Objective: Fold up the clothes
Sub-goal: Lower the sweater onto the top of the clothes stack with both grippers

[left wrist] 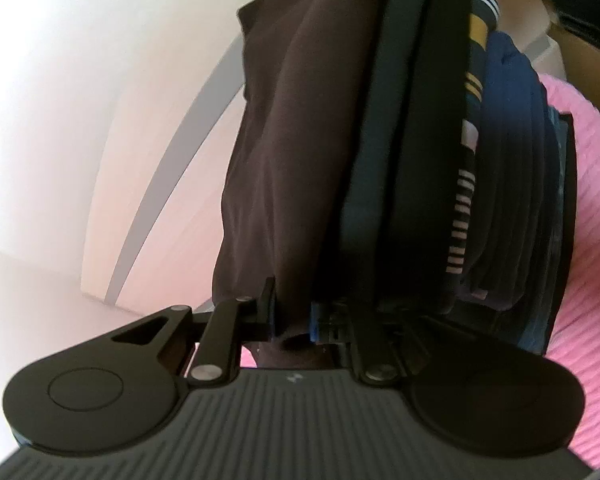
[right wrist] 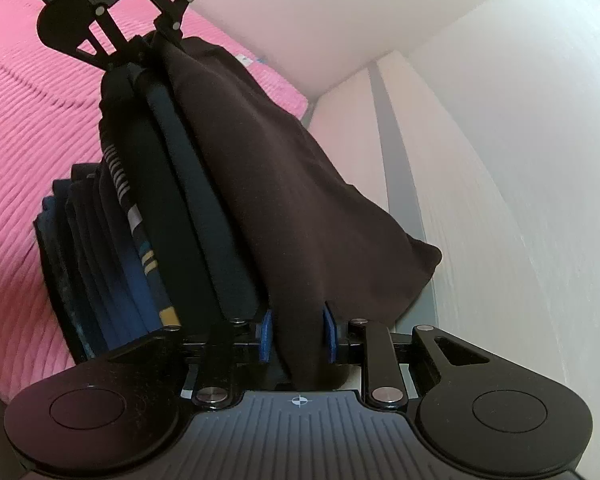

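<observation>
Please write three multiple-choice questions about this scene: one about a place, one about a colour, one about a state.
1. Where does the brown garment lie?
A. against the stack of folded clothes
B. on the floor
C. in a basket

2. What colour is the cover under the stack?
A. green
B. pink
C. white

3. What is the right gripper doing?
A. hanging open
B. gripping the cover
C. gripping the garment

Answers: 1 A, the garment leans on the stack, between both grippers; 2 B, ribbed pink fabric surrounds the stack; 3 C, the blue pads press the brown cloth.
</observation>
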Demonstrator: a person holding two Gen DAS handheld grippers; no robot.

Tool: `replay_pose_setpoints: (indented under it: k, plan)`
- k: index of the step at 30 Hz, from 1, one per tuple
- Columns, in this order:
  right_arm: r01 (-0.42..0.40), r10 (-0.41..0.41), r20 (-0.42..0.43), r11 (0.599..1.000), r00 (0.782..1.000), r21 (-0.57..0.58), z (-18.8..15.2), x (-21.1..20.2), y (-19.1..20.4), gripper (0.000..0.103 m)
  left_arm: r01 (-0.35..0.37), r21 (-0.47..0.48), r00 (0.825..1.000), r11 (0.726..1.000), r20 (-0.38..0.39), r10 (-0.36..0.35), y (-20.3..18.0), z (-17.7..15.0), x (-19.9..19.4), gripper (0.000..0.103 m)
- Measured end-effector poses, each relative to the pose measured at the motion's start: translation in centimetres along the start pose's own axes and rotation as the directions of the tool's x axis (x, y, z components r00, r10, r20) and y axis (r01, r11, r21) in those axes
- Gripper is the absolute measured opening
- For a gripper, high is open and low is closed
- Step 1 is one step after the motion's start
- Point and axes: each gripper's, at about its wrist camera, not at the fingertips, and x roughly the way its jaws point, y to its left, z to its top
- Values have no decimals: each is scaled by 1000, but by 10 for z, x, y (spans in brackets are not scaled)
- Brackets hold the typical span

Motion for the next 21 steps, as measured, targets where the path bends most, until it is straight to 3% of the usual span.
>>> replay_pose_setpoints:
  k: [6, 8, 12, 14, 16, 19, 21]
  plan:
    - [17, -15, -36, 998, 999, 63, -2, 0, -3, 36, 28, -115, 1000, 993, -12, -29, 14, -12, -18, 20]
    - [34, -28, -47, 989, 999, 143, -3, -7, -7, 48, 49, -169, 998, 984, -29, -55, 19, -16, -23, 23]
    - [20, -21, 0, 944, 1000, 329, 1, -28, -19, 48, 66, -304, 997, 950, -10, -72, 25, -29, -52, 22]
    - [-20, -13, 73, 902, 997, 431, 7, -39, -30, 48, 56, -376, 998, 925, 37, -46, 22, -49, -82, 22]
    - [-71, 0, 131, 842, 991, 535, 13, -37, -45, 48, 54, -455, 996, 889, 86, -17, 44, -40, -91, 22]
    - [-169, 56, 181, 691, 982, 703, 9, -10, -70, 48, 92, -546, 990, 833, 140, -17, 74, -25, -85, 22]
    - [-201, 104, 174, 610, 979, 766, -4, 13, -73, 48, 156, -617, 984, 771, 165, -67, 84, -19, -64, 22]
